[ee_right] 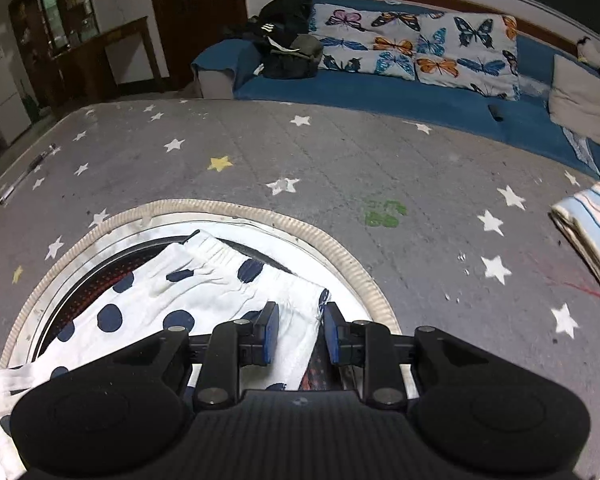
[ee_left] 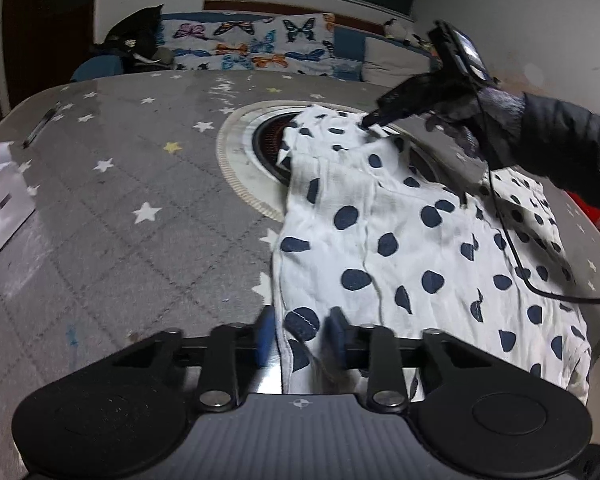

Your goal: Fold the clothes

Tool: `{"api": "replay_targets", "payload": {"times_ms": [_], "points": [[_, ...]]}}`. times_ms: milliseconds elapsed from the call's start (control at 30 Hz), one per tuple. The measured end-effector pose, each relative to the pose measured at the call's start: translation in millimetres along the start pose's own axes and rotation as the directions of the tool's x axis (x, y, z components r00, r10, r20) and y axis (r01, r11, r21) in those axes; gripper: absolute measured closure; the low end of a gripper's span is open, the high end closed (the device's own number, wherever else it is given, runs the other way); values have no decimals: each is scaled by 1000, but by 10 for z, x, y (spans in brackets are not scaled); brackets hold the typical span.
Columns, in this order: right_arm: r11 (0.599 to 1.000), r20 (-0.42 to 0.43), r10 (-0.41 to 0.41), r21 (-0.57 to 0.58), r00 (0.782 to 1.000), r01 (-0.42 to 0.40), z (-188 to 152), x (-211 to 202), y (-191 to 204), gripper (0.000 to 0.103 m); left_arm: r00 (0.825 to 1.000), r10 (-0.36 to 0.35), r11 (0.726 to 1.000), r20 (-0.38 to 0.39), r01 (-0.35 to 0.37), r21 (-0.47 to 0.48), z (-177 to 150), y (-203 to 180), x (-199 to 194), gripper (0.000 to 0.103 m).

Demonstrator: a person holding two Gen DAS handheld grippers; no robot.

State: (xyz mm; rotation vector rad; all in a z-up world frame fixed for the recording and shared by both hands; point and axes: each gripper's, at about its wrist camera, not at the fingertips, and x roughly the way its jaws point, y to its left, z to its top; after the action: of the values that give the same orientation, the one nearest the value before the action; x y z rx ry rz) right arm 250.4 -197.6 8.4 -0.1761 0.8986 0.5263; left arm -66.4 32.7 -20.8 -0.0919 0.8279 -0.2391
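while the white navy-dotted cotton garment (ee_left: 412,240) lay on the grey star-printed table cover (ee_left: 120,184), the left gripper (ee_left: 300,338) straddled its near hem, fingers apart. the right gripper (ee_right: 298,330) likewise stood parted around its far edge.

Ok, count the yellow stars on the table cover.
2 in the right wrist view: one yellow star on the cover's far middle, beyond the round opening, and a fainter one at the left edge beside the opening's rim. The polka-dot garment may hide others.

White garment (ee_left: 400,240) with navy dots, grey tablecloth (ee_right: 340,168) with white stars
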Motion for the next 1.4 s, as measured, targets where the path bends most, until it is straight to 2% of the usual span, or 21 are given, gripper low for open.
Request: {"api": "replay_targets", "payload": {"times_ms": [33, 67, 167, 367, 600, 800, 867, 967, 1033, 1133, 1300, 1400], "points": [[1000, -1, -1, -6, 1000, 1, 9, 12, 11, 83, 1000, -6, 1000, 0, 6, 7, -1, -7, 4, 83], [1000, 9, -5, -16, 1000, 5, 39, 6, 34, 88, 1000, -12, 1000, -1, 12, 14, -3, -13, 8, 92], [999, 39, -17, -47, 999, 19, 130, -11, 104, 94, 1000, -12, 999, 8, 12, 35, 3, -30, -5, 98], [995, 119, -26, -92, 993, 37, 423, -30, 280, 96, 999, 34, 999, 37, -33, -13, 31, 97, -118, 99], [993, 202, 26, -122, 979, -1, 861, 162, 601, 97, 993, 98, 993, 63, -93, -76, 45, 251, -273, 99], [992, 145, 60, -120, 988, -43, 954, 581, 765, 93, 990, 117, 991, 76, -111, -77, 114, 299, -316, 98], [989, 130, 70, -136, 989, -53, 921, 561, 777, 92, 989, 123, 990, 81, -117, -78, 138, 315, -330, 93], [983, 119, 97, -166, 988, -77, 880, 341, 725, 86, 987, 132, 989, 87, -125, -78, 173, 338, -350, 92], [980, 109, 114, -176, 987, -94, 794, 57, 623, 85, 986, 138, 988, 92, -131, -79, 197, 354, -364, 91], [979, 90, 93, -191, 992, -74, 588, -288, 457, 81, 984, 147, 987, 98, -139, -79, 232, 377, -385, 90], [987, 33, 2, -160, 999, 3, -10, -818, 9, 74, 992, 19, 1000, 129, -18, -10, 309, 46, -344, 90], [992, -5, -58, -109, 998, 57, -411, -1058, -298, 70, 991, -73, 997, 108, 71, 28, 322, -232, -235, 81]]}}
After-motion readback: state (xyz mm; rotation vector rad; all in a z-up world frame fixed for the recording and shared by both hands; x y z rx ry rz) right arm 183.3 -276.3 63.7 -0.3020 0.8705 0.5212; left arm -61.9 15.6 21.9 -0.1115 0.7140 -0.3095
